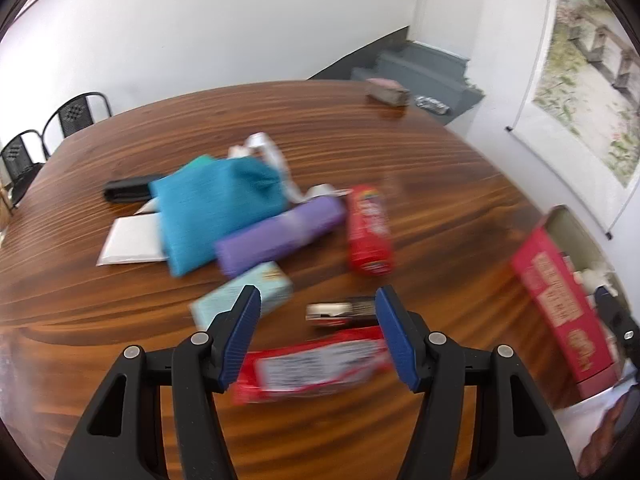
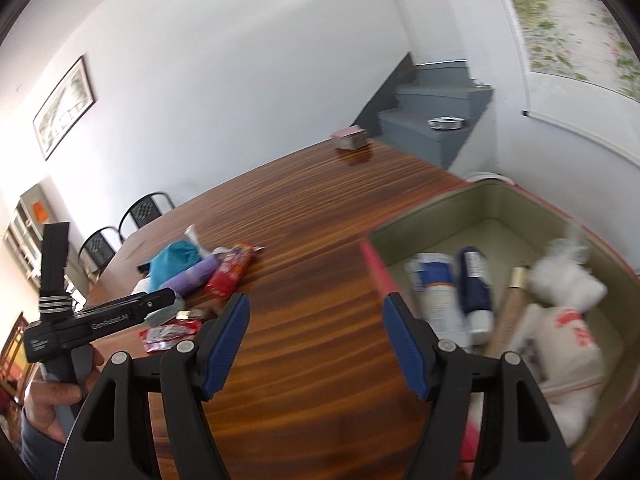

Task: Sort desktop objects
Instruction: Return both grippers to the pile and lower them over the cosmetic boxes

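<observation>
In the left wrist view my left gripper (image 1: pixel 317 300) is open above a flat red packet (image 1: pixel 312 368) and a small dark pack (image 1: pixel 340 314) lying on the wooden table (image 1: pixel 440 208); its pads touch neither. Beyond them lie a pale blue box (image 1: pixel 244 296), a purple roll (image 1: pixel 280 236), a red sweets packet (image 1: pixel 368 232) and a teal pouch (image 1: pixel 216 208). My right gripper (image 2: pixel 316 304) is open and empty over bare table beside the red box (image 2: pixel 376 264). The box holds tubes (image 2: pixel 436 296), a navy bottle (image 2: pixel 474 280) and white bags (image 2: pixel 568 336).
A white envelope (image 1: pixel 132 240) and a black object (image 1: pixel 128 190) lie under the pouch's far side. A small brown block (image 1: pixel 388 94) stands at the table's far edge. Black chairs (image 1: pixel 76 114) are at the left; grey stairs (image 2: pixel 432 116) are behind. A hand (image 2: pixel 52 400) holds the left gripper's handle.
</observation>
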`<state>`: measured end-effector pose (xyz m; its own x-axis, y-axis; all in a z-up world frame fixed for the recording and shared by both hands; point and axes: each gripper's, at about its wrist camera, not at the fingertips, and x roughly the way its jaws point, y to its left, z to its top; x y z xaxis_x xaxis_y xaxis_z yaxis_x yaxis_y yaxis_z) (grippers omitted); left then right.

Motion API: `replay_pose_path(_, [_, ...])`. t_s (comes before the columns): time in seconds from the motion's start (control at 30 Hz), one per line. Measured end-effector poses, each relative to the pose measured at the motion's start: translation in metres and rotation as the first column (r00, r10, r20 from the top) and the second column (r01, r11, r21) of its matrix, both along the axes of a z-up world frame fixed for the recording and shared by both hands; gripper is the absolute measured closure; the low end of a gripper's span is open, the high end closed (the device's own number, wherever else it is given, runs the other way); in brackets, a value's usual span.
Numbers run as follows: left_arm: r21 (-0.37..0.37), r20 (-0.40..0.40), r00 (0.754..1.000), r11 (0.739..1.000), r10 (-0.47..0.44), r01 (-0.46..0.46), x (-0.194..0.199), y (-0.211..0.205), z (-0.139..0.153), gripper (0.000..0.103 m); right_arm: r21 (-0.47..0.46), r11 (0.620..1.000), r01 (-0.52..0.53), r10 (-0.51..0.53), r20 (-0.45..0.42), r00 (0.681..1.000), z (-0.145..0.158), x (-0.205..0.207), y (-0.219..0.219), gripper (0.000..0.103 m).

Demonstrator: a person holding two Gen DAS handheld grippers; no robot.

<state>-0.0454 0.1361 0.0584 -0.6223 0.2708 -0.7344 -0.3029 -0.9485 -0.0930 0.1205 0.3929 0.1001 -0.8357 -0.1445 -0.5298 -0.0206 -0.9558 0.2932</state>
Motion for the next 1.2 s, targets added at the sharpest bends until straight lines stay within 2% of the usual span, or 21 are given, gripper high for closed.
replay_pose_path(0.3, [-0.079, -0.002, 1.000, 0.997, -0.025, 0.025, -0.020, -0.033, -0.022, 0.039, 0.008, 0.998, -0.070, 0.069, 0.044, 0.997, -0.011, -0.022, -0.040, 0.027])
replay_pose_path(0.57, [-0.086, 0.006, 0.997, 0.993, -0.078, 0.078, -0.029, -0.033, -0.031, 0.039, 0.020, 0.995, -0.096, 0.094, 0.084, 0.992, -0.021, -0.039, -0.058, 0.027])
replay_pose_path(0.83, [-0.073, 0.033, 0.996, 0.993, -0.086, 0.089, -0.035, -0.028, -0.043, 0.040, 0.044, 0.987, -0.156, 0.150, 0.118, 0.982, -0.027, -0.061, -0.079, 0.027])
replay_pose_path(0.87, [-0.071, 0.027, 0.996, 0.993, -0.088, 0.090, -0.034, -0.028, -0.042, 0.049, 0.043, 0.985, -0.165, 0.158, 0.126, 0.979, -0.029, -0.064, -0.082, 0.027])
replay_pose_path(0.97, [-0.075, 0.020, 0.995, 0.992, -0.095, 0.097, -0.030, -0.026, -0.041, 0.060, 0.045, 0.980, -0.196, 0.188, 0.153, 0.970, -0.032, -0.073, -0.089, 0.027])
replay_pose_path(1.07, [-0.070, 0.021, 0.995, 0.992, -0.099, 0.100, -0.026, -0.025, -0.041, 0.066, 0.066, 0.973, -0.223, 0.210, 0.162, 0.964, -0.030, -0.077, -0.098, 0.027])
replay_pose_path(1.2, [-0.065, 0.022, 0.995, 0.993, -0.097, 0.098, -0.024, -0.024, -0.038, 0.068, 0.102, 0.963, -0.251, 0.231, 0.175, 0.957, -0.027, -0.084, -0.111, 0.024])
